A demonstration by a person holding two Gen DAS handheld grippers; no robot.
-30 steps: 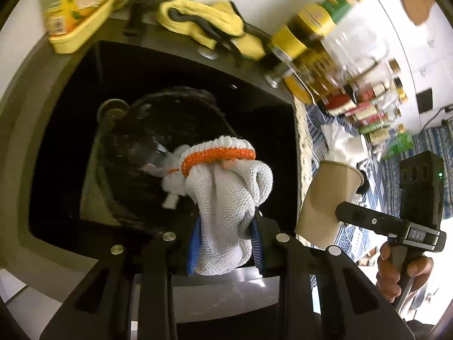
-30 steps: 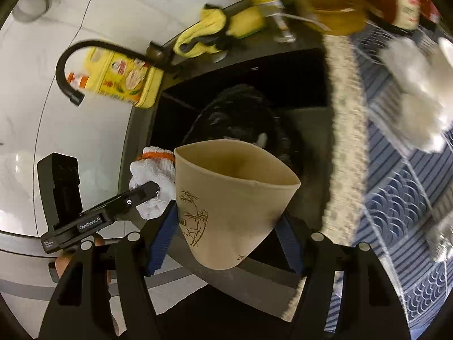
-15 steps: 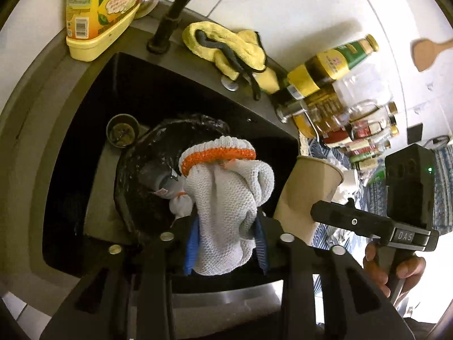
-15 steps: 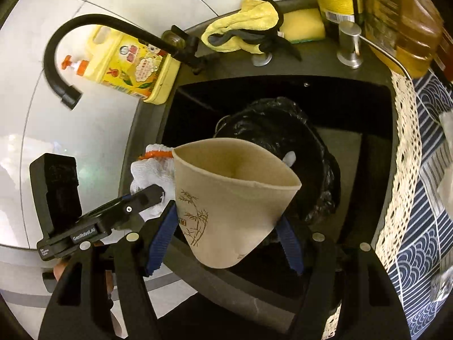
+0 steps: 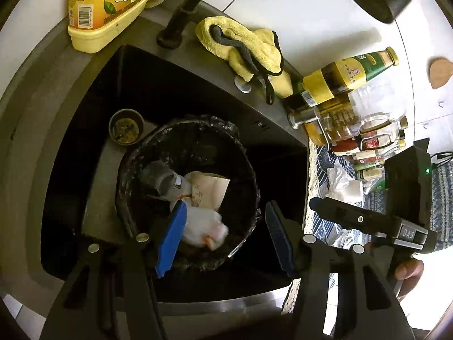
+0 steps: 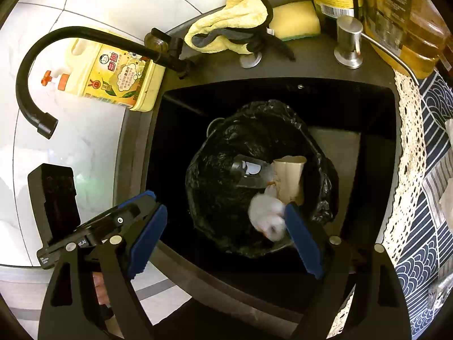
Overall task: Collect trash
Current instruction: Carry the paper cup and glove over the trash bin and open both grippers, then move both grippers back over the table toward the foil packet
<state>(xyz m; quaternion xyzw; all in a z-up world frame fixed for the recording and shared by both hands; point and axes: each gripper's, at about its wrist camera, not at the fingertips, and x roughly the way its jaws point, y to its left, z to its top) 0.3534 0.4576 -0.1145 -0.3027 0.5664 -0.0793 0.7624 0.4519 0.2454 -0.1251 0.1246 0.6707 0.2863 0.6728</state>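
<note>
A bin lined with a black bag (image 5: pixel 249 170) (image 6: pixel 215 204) stands in the dark sink. Inside it lie a white knit glove with an orange cuff (image 5: pixel 202 226) (image 6: pixel 266 216), a tan paper cup (image 5: pixel 209 188) (image 6: pixel 290 177) and a clear plastic bottle (image 5: pixel 161 177) (image 6: pixel 249 170). My left gripper (image 5: pixel 223 236) is open and empty above the bin's near rim. My right gripper (image 6: pixel 223 238) is open and empty above the bin too. Each gripper shows in the other's view, the right one (image 5: pixel 368 221) and the left one (image 6: pixel 85 232).
Around the sink (image 6: pixel 136 153) are a black faucet (image 6: pixel 68 36), a yellow detergent bottle (image 5: pixel 107 2) (image 6: pixel 113 76), a yellow cloth (image 5: pixel 243 48) (image 6: pixel 226 29), a sponge (image 6: pixel 294 21) and oil bottles (image 5: pixel 348 76). A blue patterned mat (image 6: pixel 424 221) with white tissues (image 5: pixel 342 181) lies to the right.
Both grippers have opened. The glove has dropped from the left gripper and the paper cup from the right gripper; both now lie in the bin.
</note>
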